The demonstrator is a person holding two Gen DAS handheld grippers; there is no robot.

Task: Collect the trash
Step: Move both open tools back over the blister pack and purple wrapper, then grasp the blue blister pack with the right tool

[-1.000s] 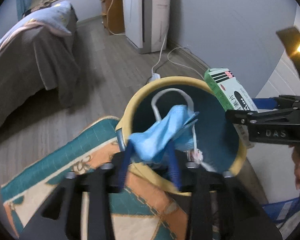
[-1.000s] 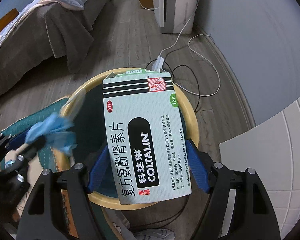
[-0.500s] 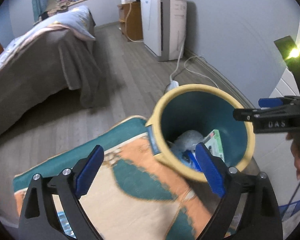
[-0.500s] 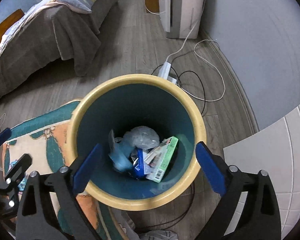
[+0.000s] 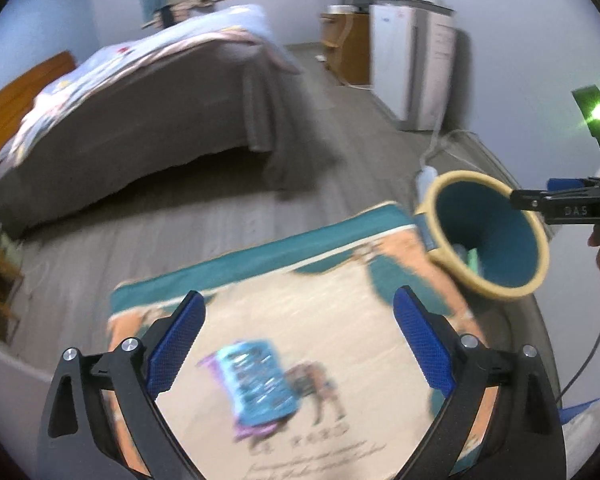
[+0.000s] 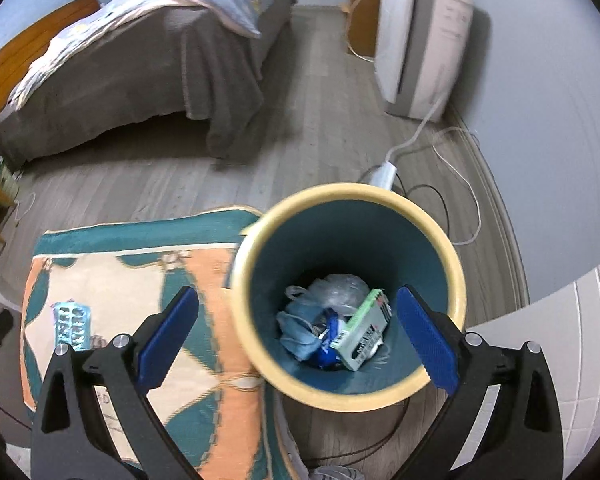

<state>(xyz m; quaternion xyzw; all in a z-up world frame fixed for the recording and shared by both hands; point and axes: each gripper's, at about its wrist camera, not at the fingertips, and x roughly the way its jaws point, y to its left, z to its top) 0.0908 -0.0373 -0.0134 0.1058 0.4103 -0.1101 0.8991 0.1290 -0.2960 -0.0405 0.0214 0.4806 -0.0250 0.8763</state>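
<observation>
Left wrist view: left tool gapes empty over blister pack; right tool (also wide, empty) over bin.

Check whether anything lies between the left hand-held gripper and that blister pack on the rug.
Nothing visible does. The left hand-held gripper is open with the blister pack lying flat on the rug between its fingers.
</observation>
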